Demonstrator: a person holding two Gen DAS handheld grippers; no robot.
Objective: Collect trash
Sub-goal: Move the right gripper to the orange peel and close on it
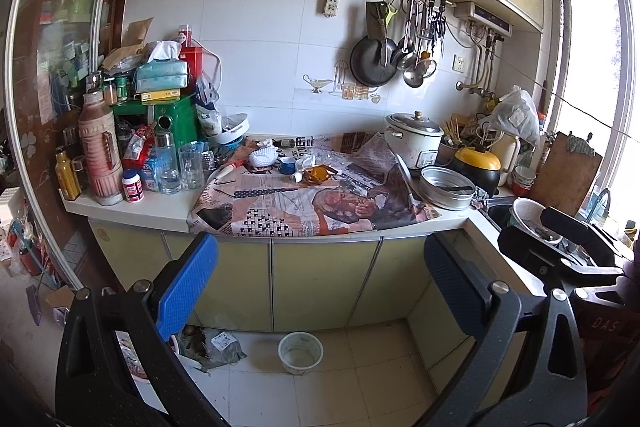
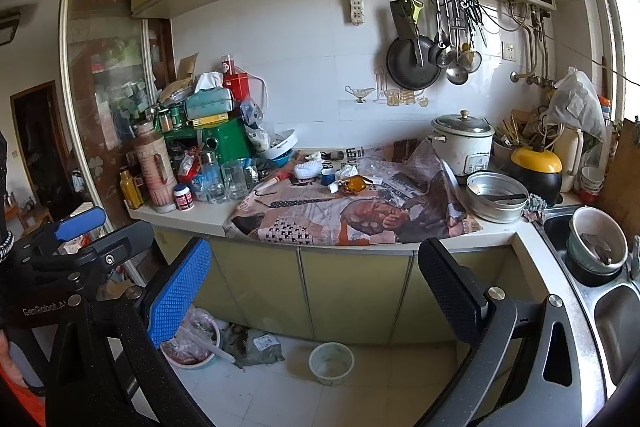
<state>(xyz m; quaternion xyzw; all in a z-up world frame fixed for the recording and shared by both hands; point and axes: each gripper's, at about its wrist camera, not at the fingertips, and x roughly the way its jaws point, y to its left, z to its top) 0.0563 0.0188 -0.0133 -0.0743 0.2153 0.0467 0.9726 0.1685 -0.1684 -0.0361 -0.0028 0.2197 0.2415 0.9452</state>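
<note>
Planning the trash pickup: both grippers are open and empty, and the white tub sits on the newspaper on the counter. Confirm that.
Not quite. The white tub stands on the floor below the cabinets, not on the newspaper; the left wrist view shows it. The left gripper and right gripper are indeed open and empty.

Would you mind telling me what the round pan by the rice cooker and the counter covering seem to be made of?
Round pan: likely bare metal, perhaps aluminium, judging by its dull silver-grey sheen. Counter covering: printed newspaper, matte, showing text, photos and a crossword grid, creased near the rice cooker.
</note>
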